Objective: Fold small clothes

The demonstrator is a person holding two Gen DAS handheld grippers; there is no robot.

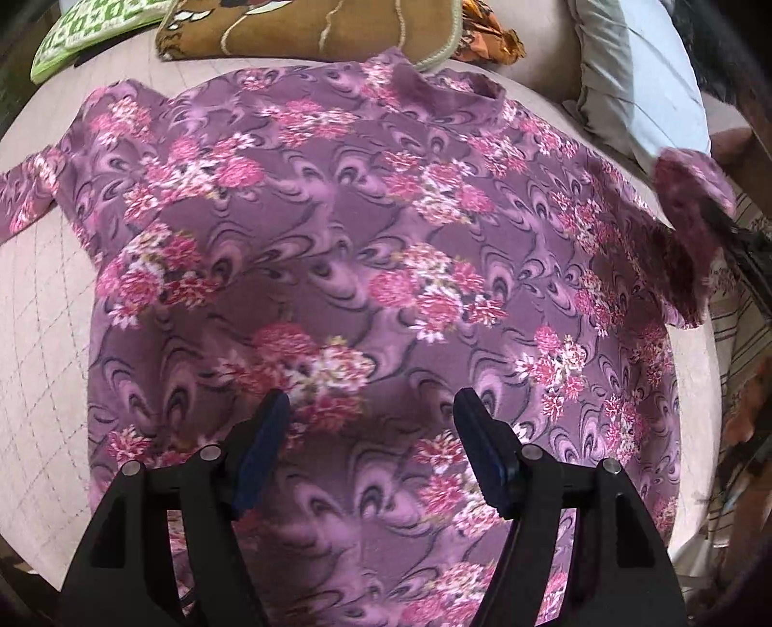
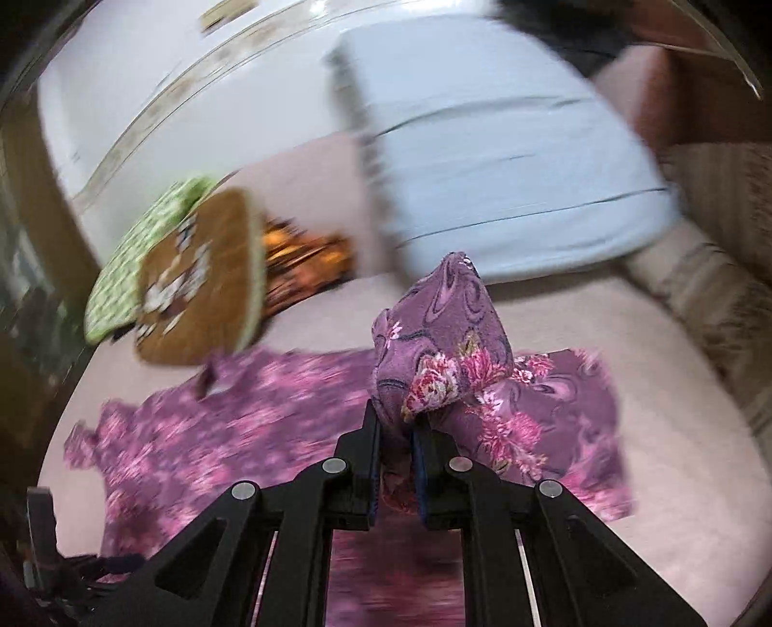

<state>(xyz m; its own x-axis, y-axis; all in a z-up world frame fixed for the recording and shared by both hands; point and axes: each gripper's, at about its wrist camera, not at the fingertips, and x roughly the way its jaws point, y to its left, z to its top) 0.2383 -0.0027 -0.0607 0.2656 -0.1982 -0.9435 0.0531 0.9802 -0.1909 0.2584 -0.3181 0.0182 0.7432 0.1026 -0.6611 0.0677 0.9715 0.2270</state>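
Green patterned cushion [image 1: 91, 34]: far ahead of the left jaws and off to their left, at the back edge of the bed; partly under the brown cushion.
Brown cushion [image 1: 309, 29]: far ahead of the left jaws, its near edge overlapping the top of the garment beside the neckline.
Bed [image 1: 43, 308]: pale pink quilted cover, carrying the garment; bare cover shows to the left of the left jaws.
Garment [image 1: 337, 231]: purple floral top, spread flat on the bed, neckline away from the left jaws, one sleeve lying out to the far left.
Left gripper [image 1: 371, 410]: jaws spread wide apart with nothing between them, above the lower middle of the garment; the cloth runs on beneath and past both fingers.
Orange patterned fabric [image 1: 487, 38]: bunched behind the neckline, far ahead and slightly right of the left jaws.
Pale blue pillow [image 1: 637, 82]: far ahead and right of the left jaws, also straight ahead of the right jaws in the right wrist view.
Right gripper [image 2: 395, 424]: jaws closed tight on a fold of the garment's sleeve [image 2: 439, 347], which stands up bunched above the fingertips, lifted off the bed; the rest of the garment lies below and to the left.
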